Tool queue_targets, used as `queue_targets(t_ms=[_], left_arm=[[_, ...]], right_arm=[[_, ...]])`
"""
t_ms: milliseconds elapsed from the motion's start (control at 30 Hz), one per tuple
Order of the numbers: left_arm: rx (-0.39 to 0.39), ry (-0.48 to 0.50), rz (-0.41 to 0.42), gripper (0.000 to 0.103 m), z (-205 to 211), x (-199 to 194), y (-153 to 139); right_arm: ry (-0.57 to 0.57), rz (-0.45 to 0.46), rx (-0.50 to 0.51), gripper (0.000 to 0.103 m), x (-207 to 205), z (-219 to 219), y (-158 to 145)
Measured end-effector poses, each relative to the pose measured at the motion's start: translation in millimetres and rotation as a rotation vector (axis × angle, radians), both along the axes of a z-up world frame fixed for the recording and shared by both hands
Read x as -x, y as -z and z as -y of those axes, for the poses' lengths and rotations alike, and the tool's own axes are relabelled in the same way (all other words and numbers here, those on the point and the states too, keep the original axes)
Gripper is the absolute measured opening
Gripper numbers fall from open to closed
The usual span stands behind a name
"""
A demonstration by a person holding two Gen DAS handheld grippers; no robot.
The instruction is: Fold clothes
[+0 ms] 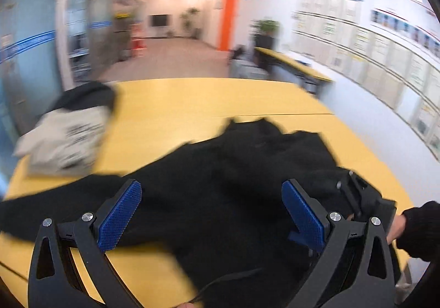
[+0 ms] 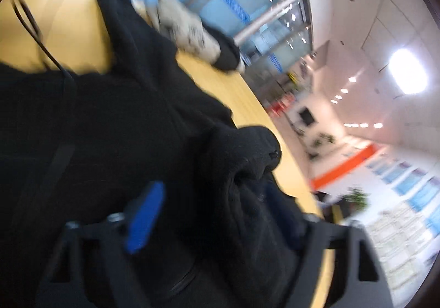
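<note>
- While the folded grey-and-black pile (image 1: 66, 134) sits at the yellow table's (image 1: 192, 104) far left, the black garment (image 1: 220, 170) sprawls across the near middle.
- Over it, the left gripper (image 1: 211, 209) hovers, jaws wide, holding nothing.
- Rightmost, the right gripper (image 2: 211, 214) stands spread, with bunched black cloth between its blue pads (image 2: 143, 220); blur hides any grip.

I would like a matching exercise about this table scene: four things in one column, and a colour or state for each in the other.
Things:
1. left tool
2. table
3. spread garment
4. folded pile's top garment

Colour or state:
A. yellow
B. open, empty
C. light grey with dark print
D. black

Pairs: 1-B, 2-A, 3-D, 4-C
</note>
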State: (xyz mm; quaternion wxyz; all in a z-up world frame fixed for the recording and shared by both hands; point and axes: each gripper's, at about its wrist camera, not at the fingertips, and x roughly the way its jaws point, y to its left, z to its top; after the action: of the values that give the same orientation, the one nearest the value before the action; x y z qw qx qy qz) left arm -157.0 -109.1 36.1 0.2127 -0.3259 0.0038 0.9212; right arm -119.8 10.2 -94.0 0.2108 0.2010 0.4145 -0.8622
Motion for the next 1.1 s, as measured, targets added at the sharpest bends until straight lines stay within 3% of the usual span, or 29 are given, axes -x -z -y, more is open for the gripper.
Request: queue_targets(t_ms=[100, 167, 333, 400, 433, 467, 567, 667, 733, 833, 867, 933, 1100], left_arm=[[-0.076, 0.147, 0.042, 0.103, -64.0, 38.2, 6.6], [-0.131, 0.216, 0.109, 0.103, -106.9, 69.1, 26.4], [-0.168, 0.248, 0.227, 0.103, -181.8, 116.0, 93.0], [-0.167, 0.242, 0.242, 0.103, -195.8, 121.7, 111.6], [-0.171, 0.218, 0.241, 0.103, -196.9, 120.4, 123.6], [-0.193, 0.199, 0.239, 0.103, -192.8, 119.2, 129.0], [-0.258, 0.176, 0.204, 0.103, -170.8, 104.6, 134.2], [-0.263, 0.127, 0.172, 0.103, -136.3, 81.9, 139.6], [-0.238, 0.064, 0.176, 0.103, -116.1, 74.8, 143.3], [-0.195, -0.052, 0.183, 0.103, -81.6, 67.4, 146.2], [-0.199, -0.085, 0.179, 0.103, -65.2, 64.0, 144.7], [-0.204, -0.139, 0.176, 0.103, -36.9, 59.1, 142.3], [-0.165, -0.206, 0.158, 0.103, 25.8, 31.9, 133.2]], right_arm=[[0.112, 0.014, -0.005, 0.088, 11.8, -51.1, 4.2], [0.202, 0.021, -0.023, 0.088, 22.8, -86.3, 9.7], [0.418, 0.044, -0.07, 0.083, 49.1, -169.1, 25.2], [0.476, 0.068, -0.088, 0.053, 56.8, -189.5, 35.7], [0.513, 0.073, -0.048, 0.024, 58.4, -199.7, 34.9], [0.553, 0.075, 0.017, 0.019, 59.0, -210.0, 31.0], [0.687, 0.075, 0.354, 0.019, 50.2, -253.4, 10.5], [0.791, 0.162, 0.545, 0.02, 45.7, -288.4, 18.0], [0.822, 0.213, 0.562, 0.025, 44.6, -298.2, 25.1], [0.894, 0.227, 0.568, 0.066, 50.9, -308.0, 20.9], [0.927, 0.262, 0.604, 0.072, 55.3, -315.9, 19.0], [0.942, 0.32, 0.65, 0.072, 55.4, -325.9, 14.0], [0.811, 0.285, 0.542, 0.073, 34.9, -287.1, -37.5]])
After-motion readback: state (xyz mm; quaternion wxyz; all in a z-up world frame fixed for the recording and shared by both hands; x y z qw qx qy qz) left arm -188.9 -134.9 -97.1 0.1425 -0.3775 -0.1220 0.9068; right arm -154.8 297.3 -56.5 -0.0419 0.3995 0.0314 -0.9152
